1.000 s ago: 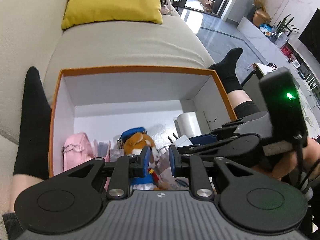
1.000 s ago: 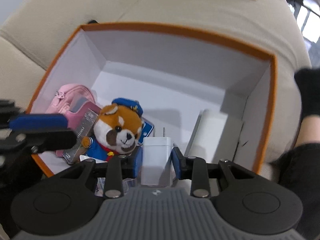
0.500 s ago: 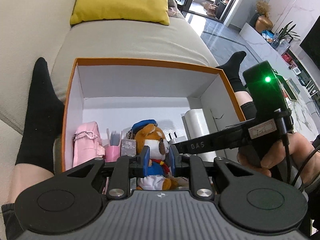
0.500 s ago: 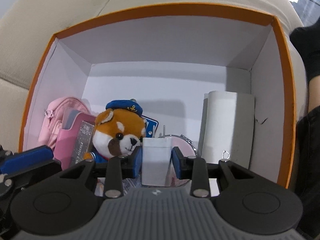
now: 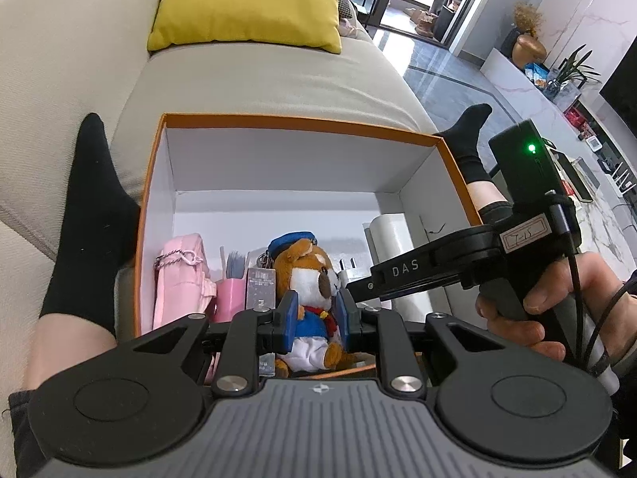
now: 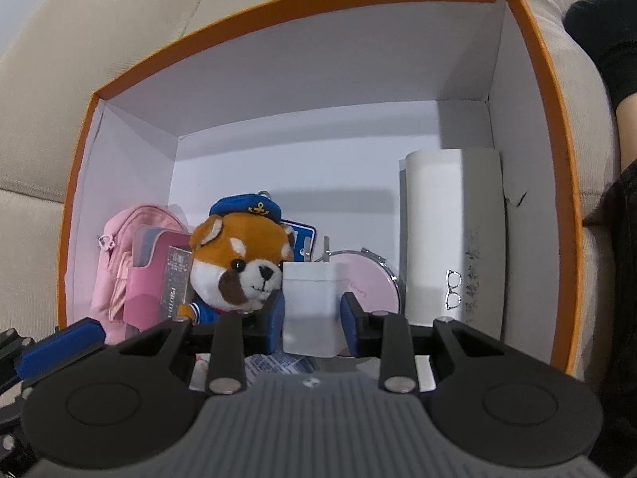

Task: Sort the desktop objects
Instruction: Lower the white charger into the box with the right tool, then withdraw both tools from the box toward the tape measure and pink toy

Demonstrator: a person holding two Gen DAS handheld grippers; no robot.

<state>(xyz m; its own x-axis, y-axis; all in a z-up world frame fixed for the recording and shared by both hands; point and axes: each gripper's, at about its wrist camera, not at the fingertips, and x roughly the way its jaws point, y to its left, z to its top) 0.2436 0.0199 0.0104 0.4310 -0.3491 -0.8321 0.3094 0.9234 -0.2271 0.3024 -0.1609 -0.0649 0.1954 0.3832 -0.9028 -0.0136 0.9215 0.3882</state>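
Observation:
An orange box (image 5: 294, 121) with a white inside sits on a beige sofa. My right gripper (image 6: 310, 318) is shut on a white charger (image 6: 308, 302), prongs up, low inside the box beside a plush dog in a blue sailor cap (image 6: 239, 267). In the left wrist view the right gripper (image 5: 352, 290) reaches in from the right, next to the plush dog (image 5: 314, 279). My left gripper (image 5: 315, 318) hovers over the box's near edge, shut with nothing held. One of its blue fingers (image 6: 59, 344) shows at the lower left of the right wrist view.
The box also holds a pink bag (image 6: 115, 263), a pink holder (image 6: 151, 279), a round pink mirror (image 6: 368, 283) and a white upright case (image 6: 454, 231). A person's legs in black socks (image 5: 91, 207) flank the box. A yellow cushion (image 5: 247, 4) lies behind.
The right gripper rolled, so the box now sits more level in its view, still gripping the charger. The left gripper drew back a little, and the box looks smaller.

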